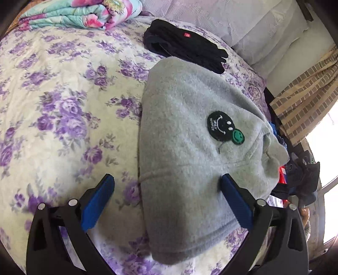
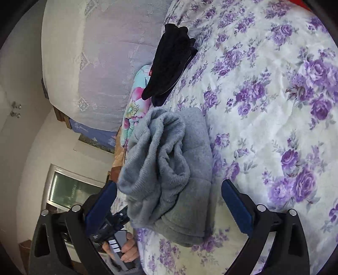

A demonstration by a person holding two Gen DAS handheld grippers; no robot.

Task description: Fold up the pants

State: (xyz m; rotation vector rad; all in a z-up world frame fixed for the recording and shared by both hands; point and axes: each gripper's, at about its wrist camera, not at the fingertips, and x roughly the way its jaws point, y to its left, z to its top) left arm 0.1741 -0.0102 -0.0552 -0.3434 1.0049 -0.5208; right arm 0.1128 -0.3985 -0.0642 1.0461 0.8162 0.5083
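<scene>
Grey fleece pants (image 1: 190,169) lie folded in a compact bundle on the floral bedspread (image 1: 63,105), a black and green smiley patch (image 1: 225,130) facing up. My left gripper (image 1: 166,198) is open; its right finger rests against the bundle's near part and its left finger is over the bedspread. In the right wrist view the grey pants (image 2: 169,173) show their ribbed waistband end, bunched and raised. My right gripper (image 2: 169,203) is open, its fingers spread on either side of that end without closing on it.
Folded black pants (image 1: 183,44) with a red tag lie beyond the grey bundle, also seen as black pants (image 2: 171,65). A folded floral quilt (image 1: 80,14) sits at the bed's far side. Pillows (image 1: 243,27) lie behind. A hand (image 2: 126,247) holds the other gripper's handle.
</scene>
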